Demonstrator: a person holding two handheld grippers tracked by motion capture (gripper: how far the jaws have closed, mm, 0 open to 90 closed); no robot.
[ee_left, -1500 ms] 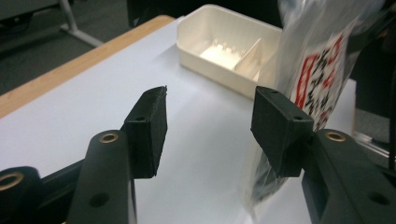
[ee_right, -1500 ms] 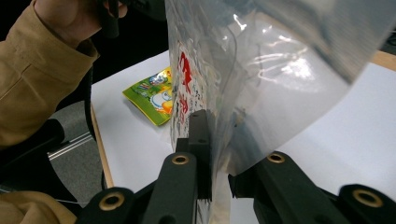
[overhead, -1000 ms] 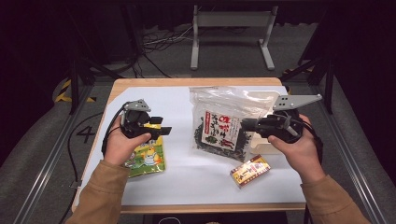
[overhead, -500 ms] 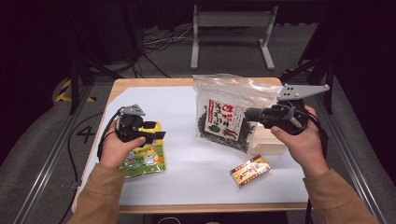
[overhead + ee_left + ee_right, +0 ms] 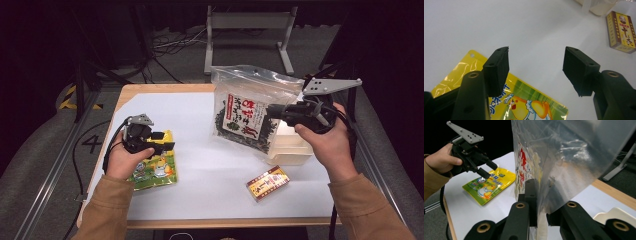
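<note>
We see the right gripper (image 5: pixel 272 111) clamped on the seaweed bag (image 5: pixel 247 120), holding it above the white table (image 5: pixel 200 130). In the right gripper view the two black jaws pinch the bag's clear side edge between them, and the bag rises from that grip and spreads across most of the upper frame. From the high view the bag hangs to the left of the jaws, over the near edge of a white tray (image 5: pixel 290 147), with its lower corner just above or on that tray; we cannot tell which.

Our left gripper (image 5: pixel 161 141) hovers over the yellow snack pouch (image 5: pixel 157 167), its jaws parted and having just been opening, with nothing between them. In the left gripper view the pouch lies flat below and behind the left jaw, and the bare table shows in the gap.

The right hand (image 5: pixel 325 142) covers much of the gripper body, and the bag hides part of the tray. The print on the bag's label is too small for us to read.

The bag is transparent, crinkled, with a glossy sealed top, dark contents in the lower half, and a white label with red and black characters. A small red and gold box (image 5: pixel 267 182) lies on the table nearer us, well apart from both grippers.
</note>
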